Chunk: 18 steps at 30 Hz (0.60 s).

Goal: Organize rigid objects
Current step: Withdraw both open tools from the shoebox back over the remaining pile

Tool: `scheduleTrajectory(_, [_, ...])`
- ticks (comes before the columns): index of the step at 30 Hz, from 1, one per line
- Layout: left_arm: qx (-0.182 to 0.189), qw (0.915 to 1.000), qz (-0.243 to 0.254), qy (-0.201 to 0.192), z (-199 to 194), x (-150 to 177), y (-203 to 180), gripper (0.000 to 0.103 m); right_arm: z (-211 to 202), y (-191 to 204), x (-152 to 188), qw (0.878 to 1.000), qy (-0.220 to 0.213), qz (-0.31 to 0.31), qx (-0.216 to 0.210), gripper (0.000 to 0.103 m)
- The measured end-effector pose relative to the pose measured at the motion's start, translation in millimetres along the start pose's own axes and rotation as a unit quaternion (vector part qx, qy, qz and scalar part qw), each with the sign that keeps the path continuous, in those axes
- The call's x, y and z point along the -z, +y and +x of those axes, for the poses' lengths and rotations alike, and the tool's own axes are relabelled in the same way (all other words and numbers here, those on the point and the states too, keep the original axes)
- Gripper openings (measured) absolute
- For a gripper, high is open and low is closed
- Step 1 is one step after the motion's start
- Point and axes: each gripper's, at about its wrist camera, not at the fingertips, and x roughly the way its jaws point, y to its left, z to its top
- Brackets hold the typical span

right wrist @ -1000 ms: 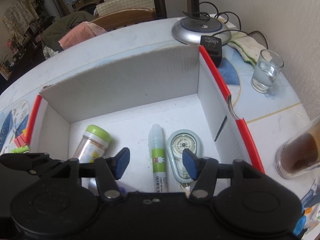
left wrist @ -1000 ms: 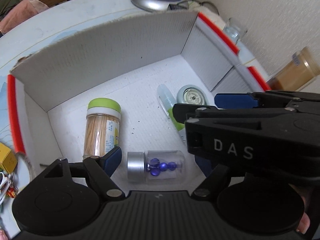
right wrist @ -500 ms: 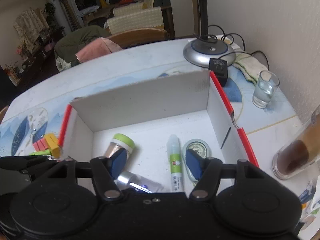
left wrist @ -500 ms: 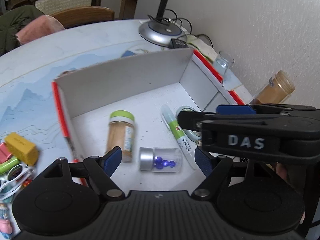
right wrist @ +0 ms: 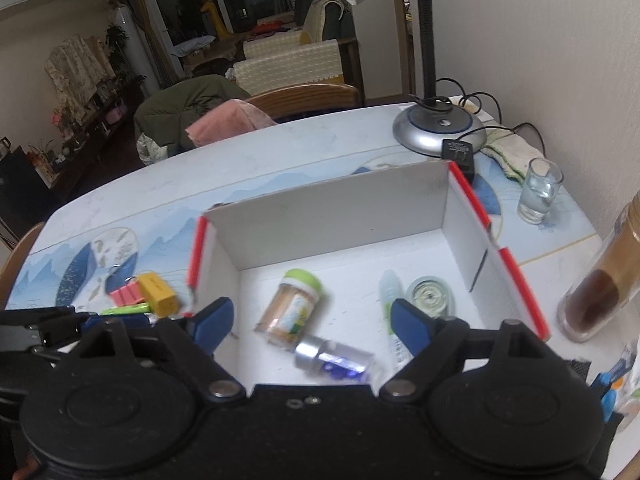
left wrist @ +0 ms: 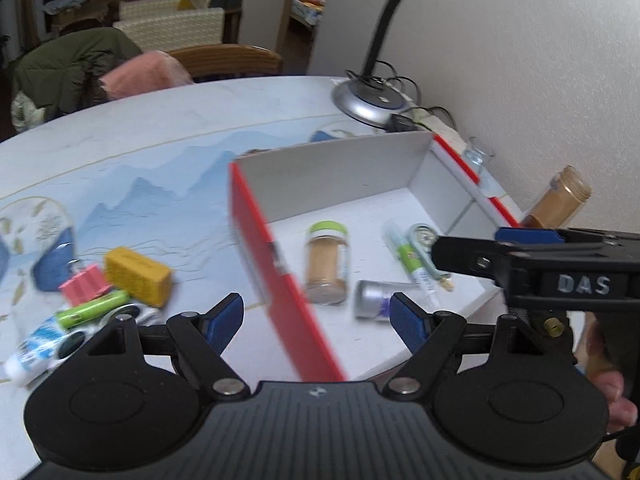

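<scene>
A white box with red edges holds a toothpick jar with a green lid, a clear vial of blue beads, a green glue pen and a round correction tape. My left gripper is open and empty, high above the box's left wall. My right gripper hangs above the box, its jaws opening with nothing gripped. The jar and vial lie on the floor below. Left of the box lie a yellow block, a pink block and a green tube.
A lamp base and its black adapter stand behind the box. A glass of water and a tall brown jar sit to the right by the wall. A white-blue tube lies at the far left.
Both grippers have pulled up and back from the box. The left one swung left, bringing the loose items on the table into view. The right jaws have widened.
</scene>
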Motion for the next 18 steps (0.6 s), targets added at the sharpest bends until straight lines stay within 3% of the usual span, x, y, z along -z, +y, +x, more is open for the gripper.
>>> scheduleTrajectory(10, [-0.028, 0.9992, -0.021, -0.021, -34.8, 22.1, 56.4, 0.080, -9.2, 46.8, 21.4, 1.000, -0.003, -0.007, -0.024, 0.095])
scheduleTrajectory(13, [-0.039, 0.9988, -0.022, -0.022, -42.5, 29.6, 72.3, 0.087, -7.8, 64.2, 28.9, 0.999, -0.003, -0.017, -0.029, 0.096])
scheduleTrajectory(18, [-0.049, 0.9980, -0.033, -0.022, -49.1, 40.1, 101.0, 0.087, -1.6, 94.5, 42.1, 0.998, 0.006, -0.044, -0.034, 0.096])
